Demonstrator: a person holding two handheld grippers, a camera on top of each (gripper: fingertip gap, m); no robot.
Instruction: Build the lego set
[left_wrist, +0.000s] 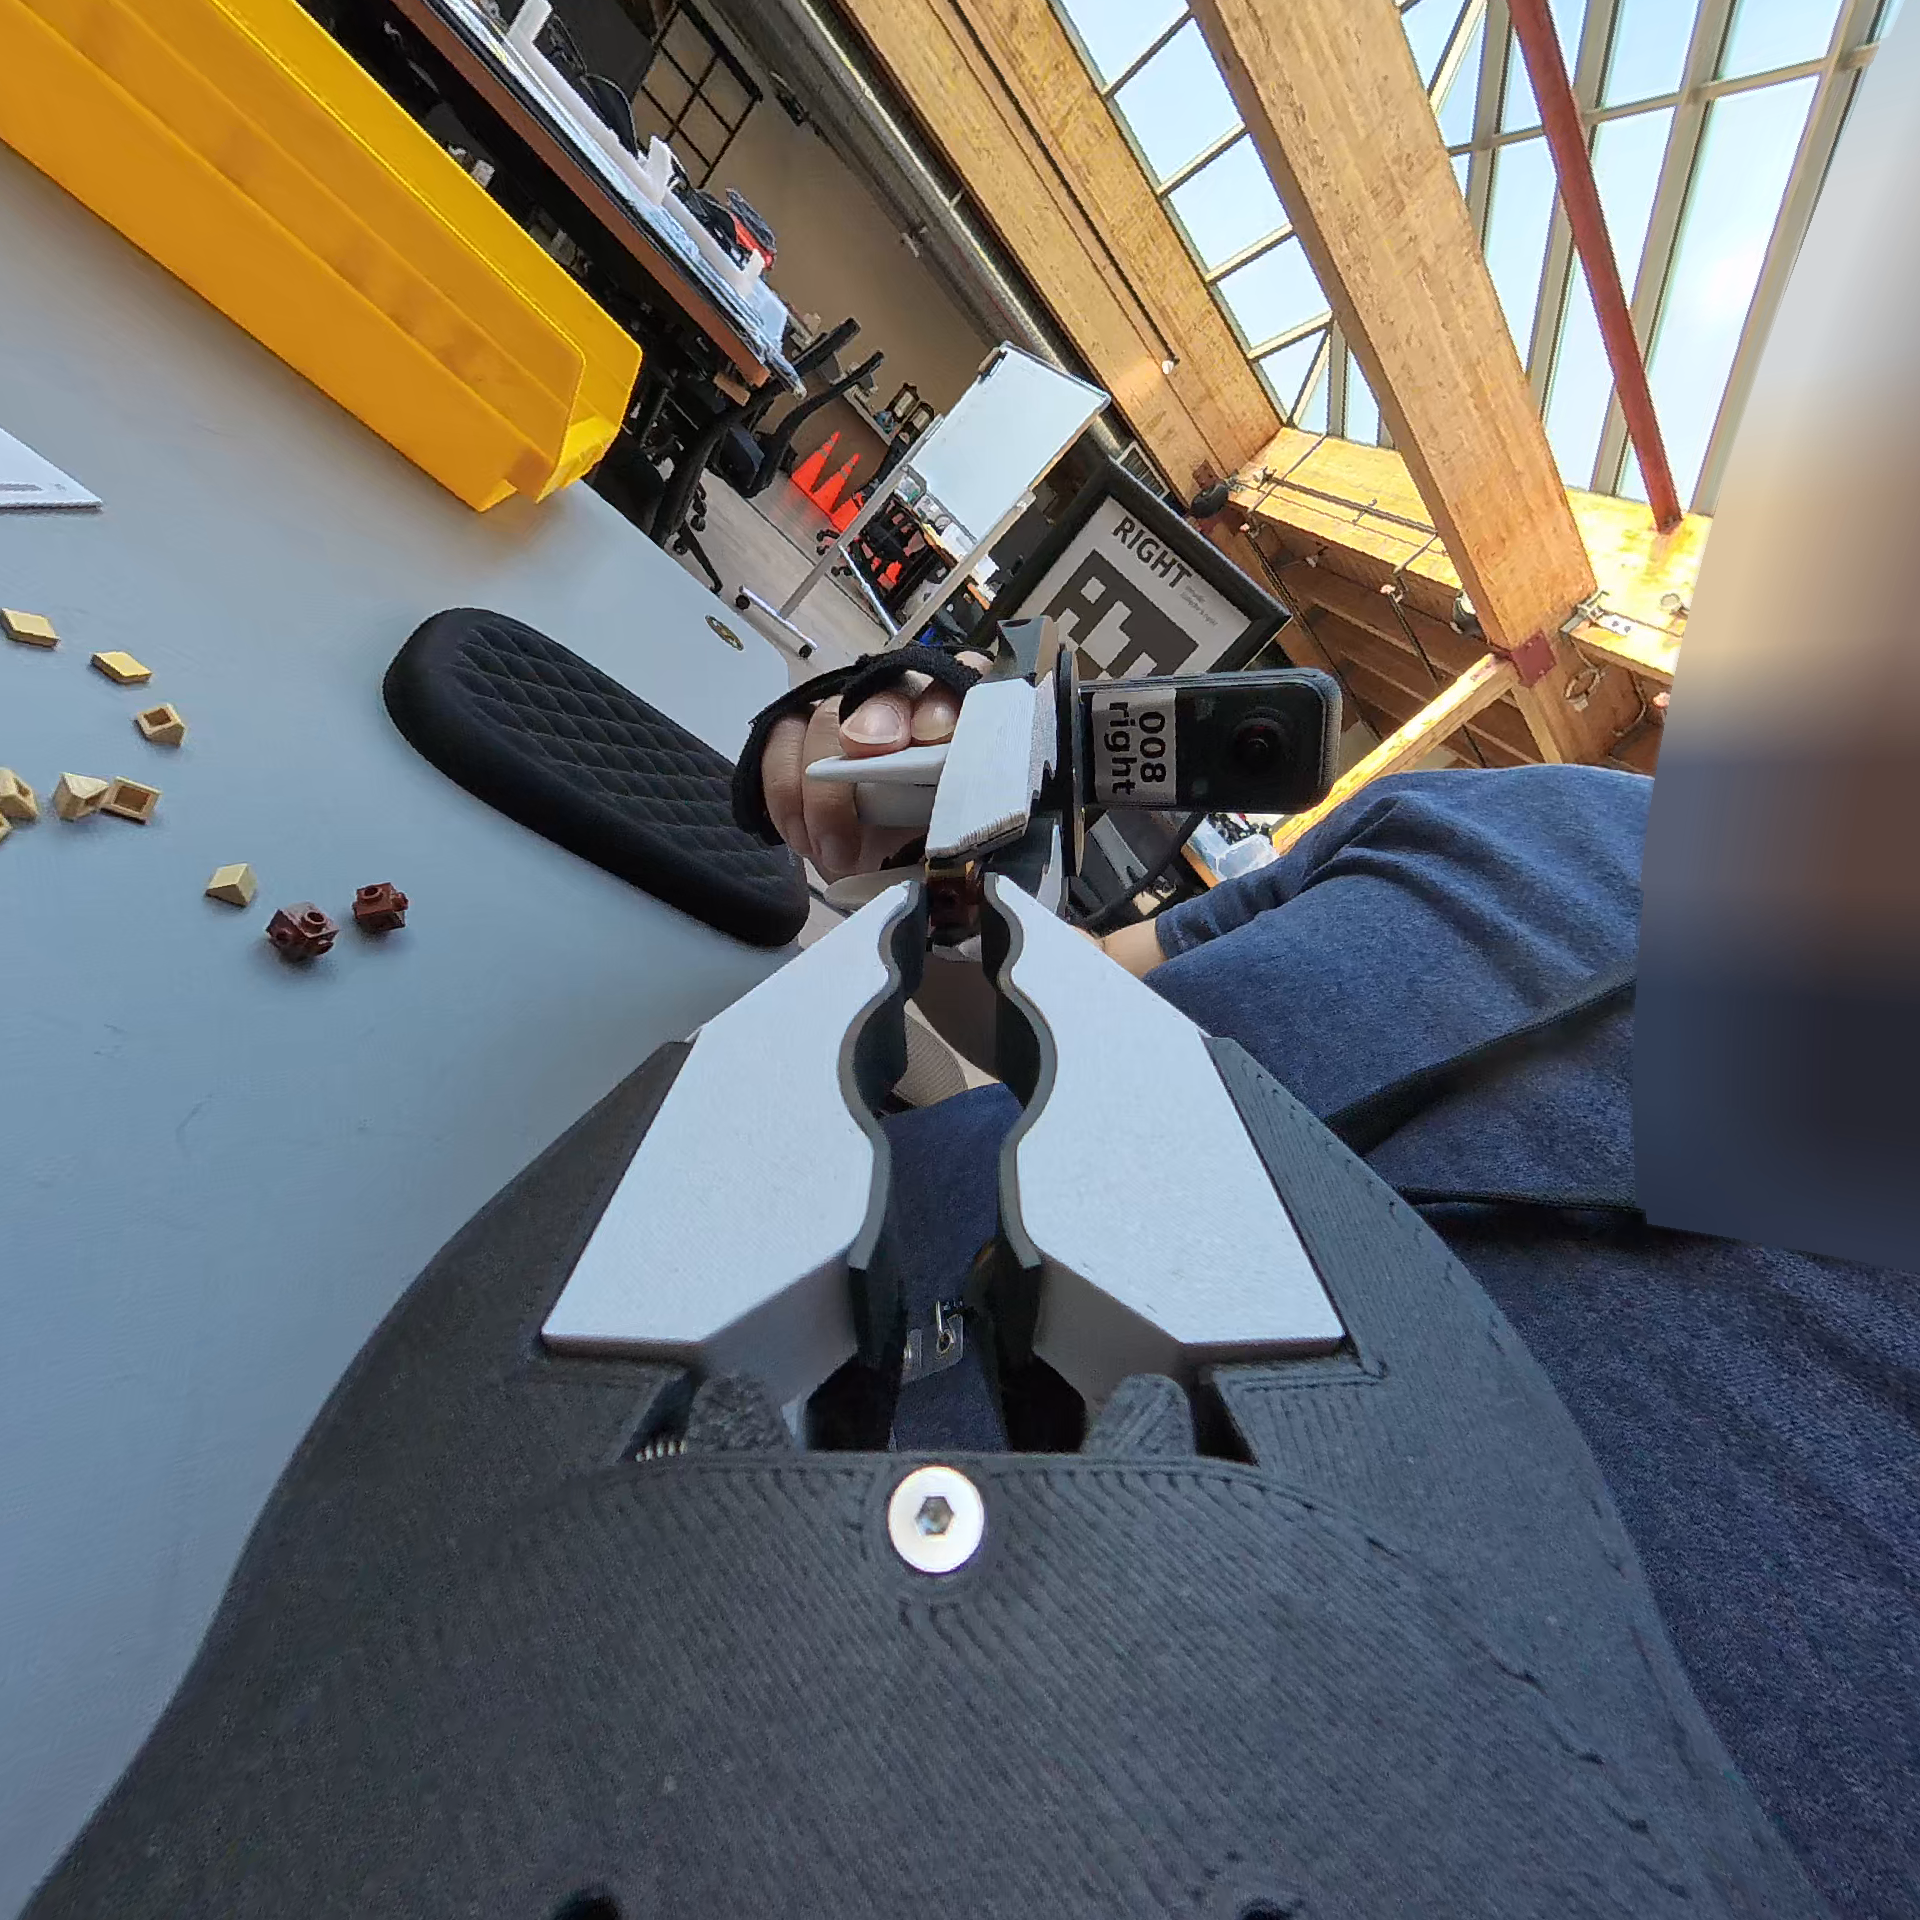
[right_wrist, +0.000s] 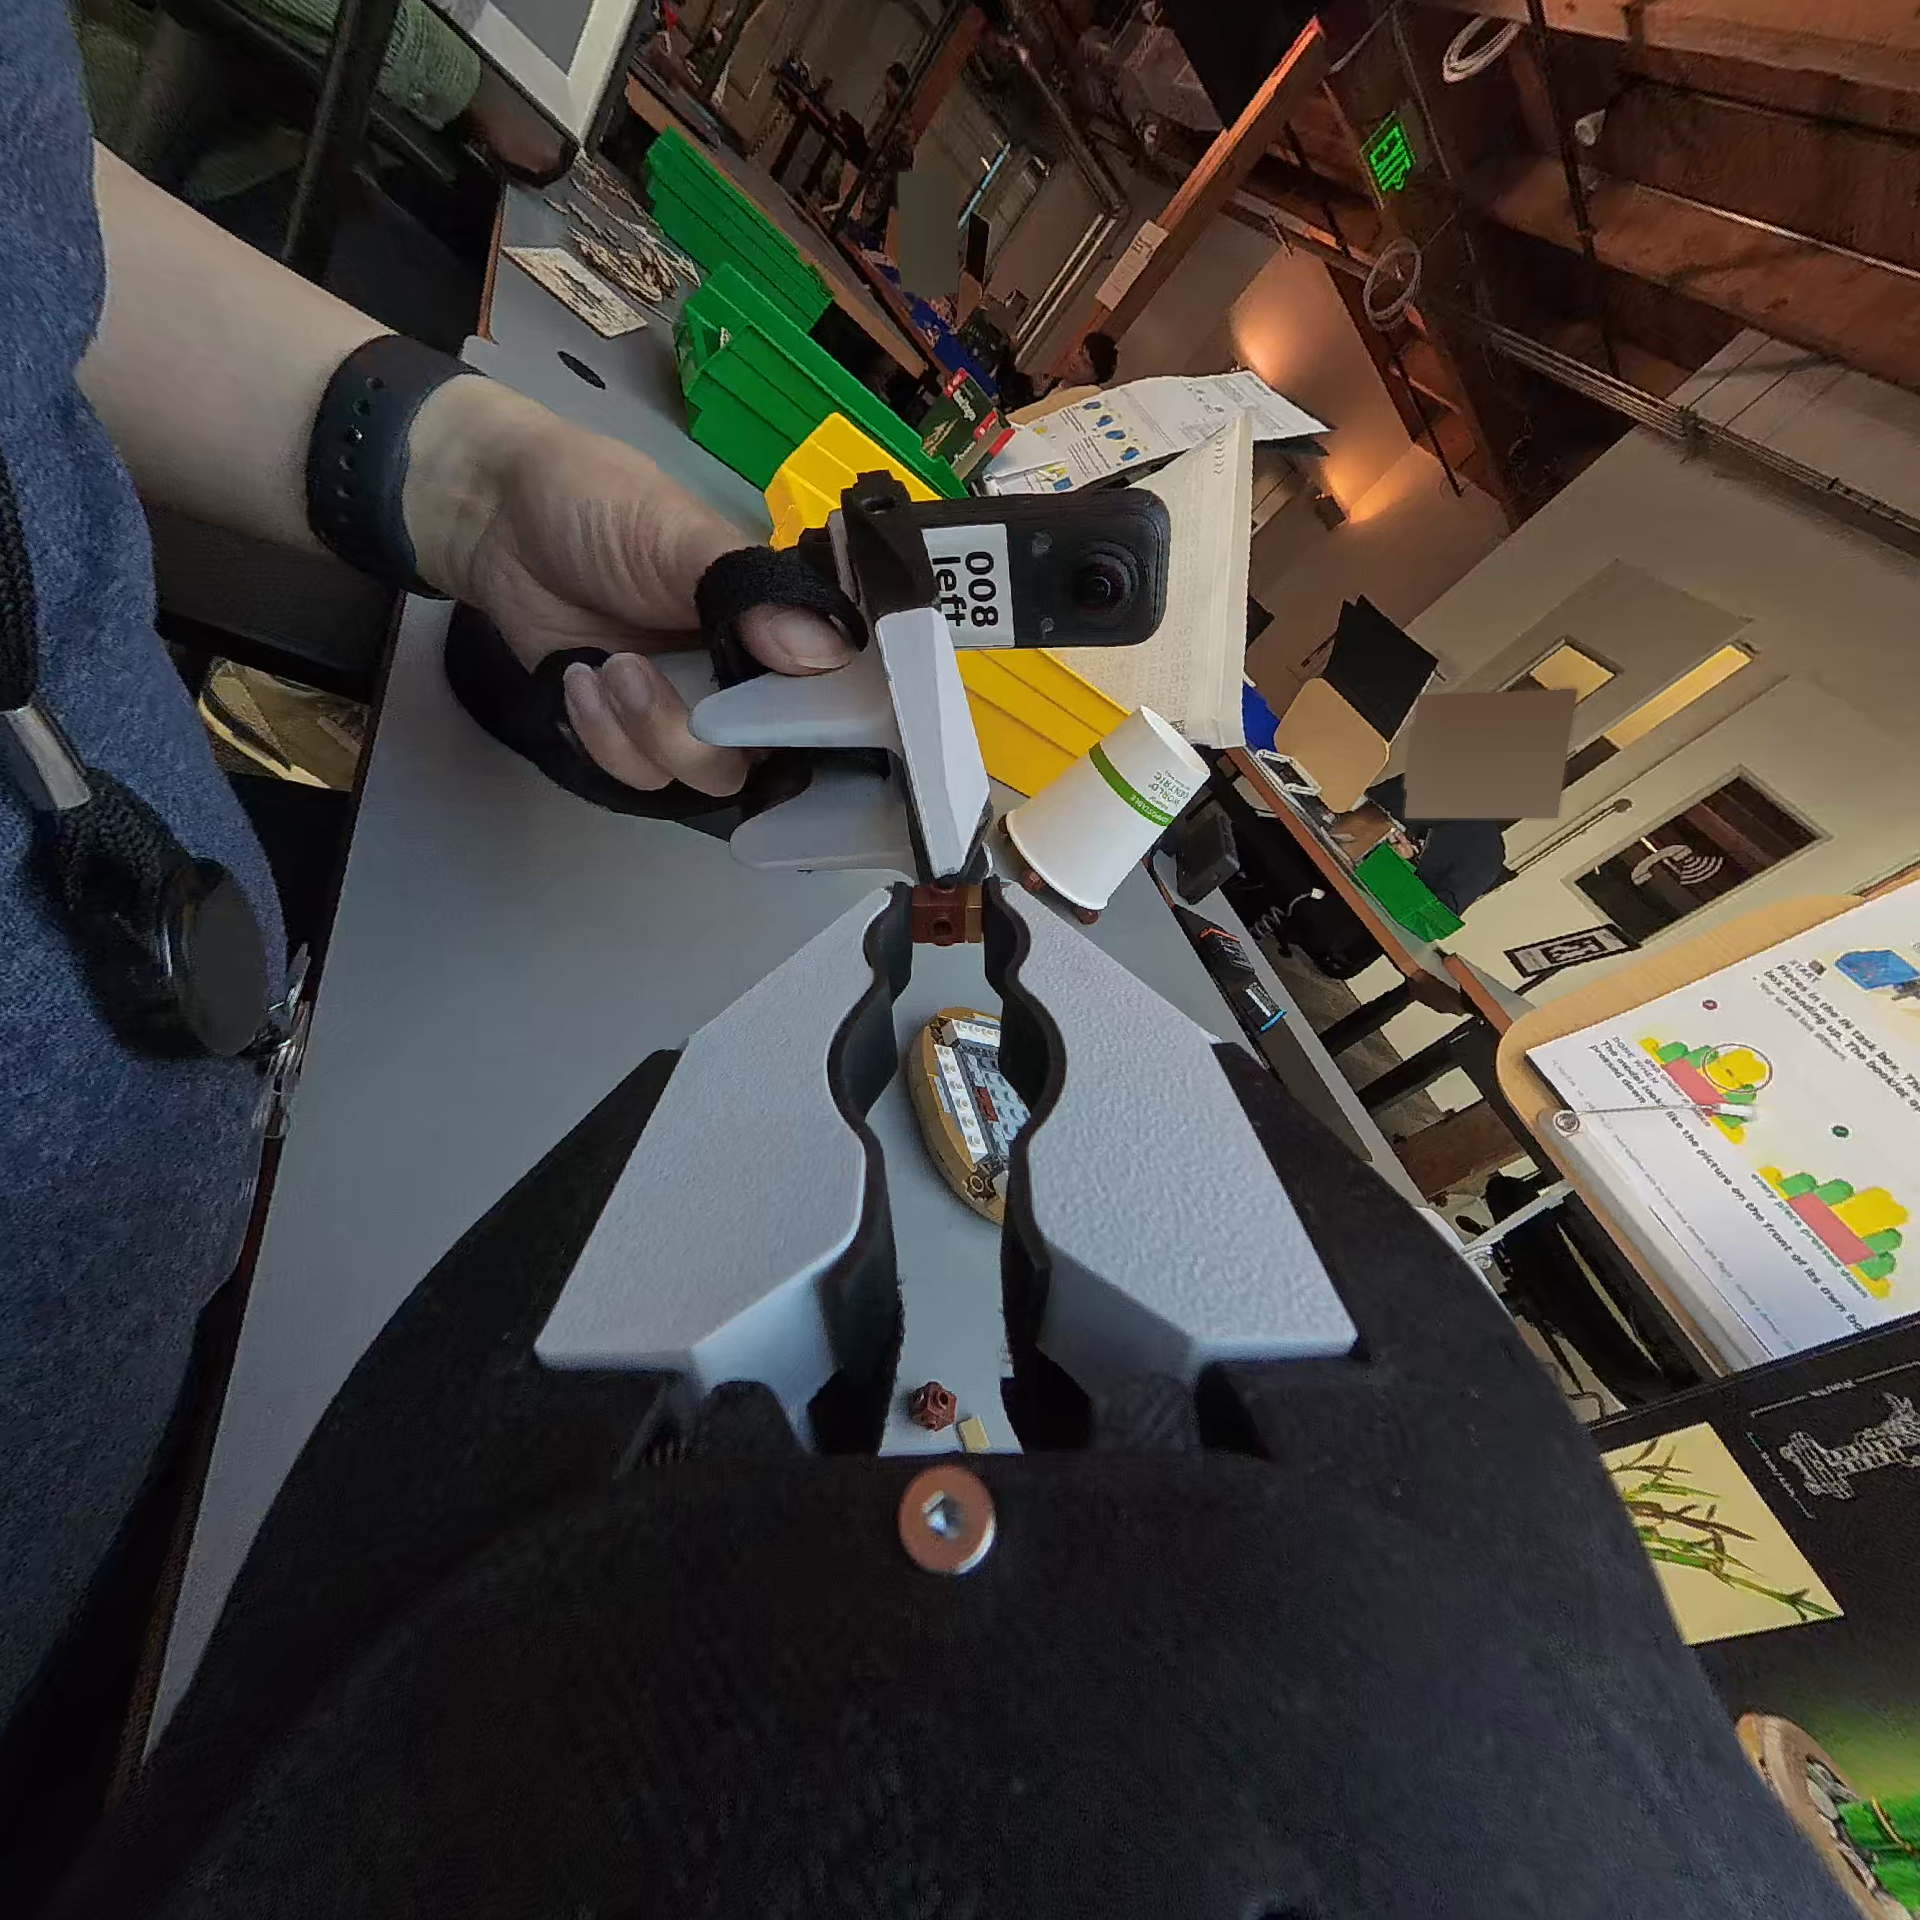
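Note:
My right gripper (right_wrist: 945, 916) is shut on a small brown brick (right_wrist: 945, 921) and holds it above the grey table (right_wrist: 582, 987). My left gripper (left_wrist: 952, 902) meets it tip to tip, and its jaws are closed on the same brown brick (left_wrist: 950, 906). In the right wrist view the left gripper (right_wrist: 951, 868) comes down onto the brick's top. The right gripper (left_wrist: 982, 844) shows just beyond my left fingertips. The partial build on an oval tan base (right_wrist: 966, 1117) lies on the table below.
Several loose tan pieces (left_wrist: 78, 795) and two brown pieces (left_wrist: 301, 930) lie on the table (left_wrist: 260, 1143), with a black wrist rest (left_wrist: 592, 769) and yellow bins (left_wrist: 312, 229) beyond. An upturned paper cup (right_wrist: 1107, 805), green bins (right_wrist: 769, 364) and instruction sheets (right_wrist: 1745, 1132) are nearby. The tips of both grippers are at nearly the same place.

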